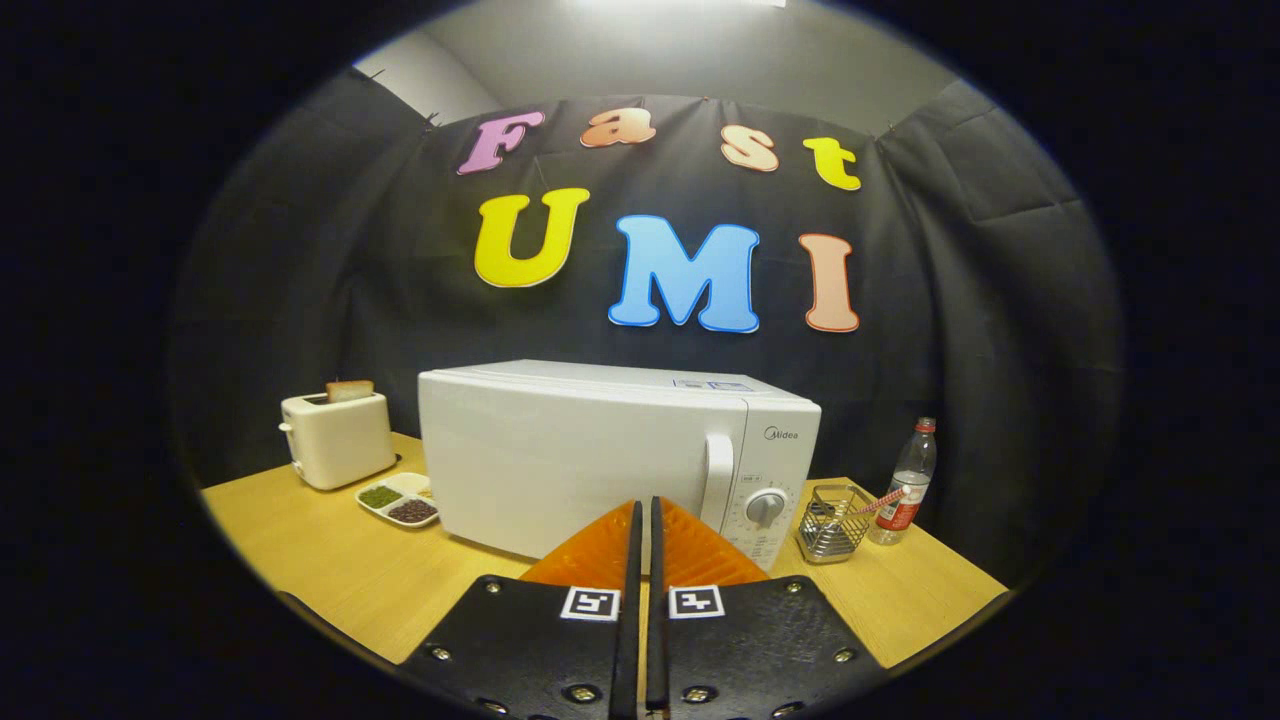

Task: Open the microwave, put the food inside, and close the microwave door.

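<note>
The claw was squeezed narrow, holding nothing, with the shut microwave at 12 o'clock on the desk.

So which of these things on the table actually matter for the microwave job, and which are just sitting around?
For the job:
- microwave, door closed
- its door handle
- gripper, fingers together, holding nothing, just short of the microwave
- sectioned dish of food, possibly the food meant

Just lying about:
- toaster with a bread slice
- wire basket
- water bottle
</note>
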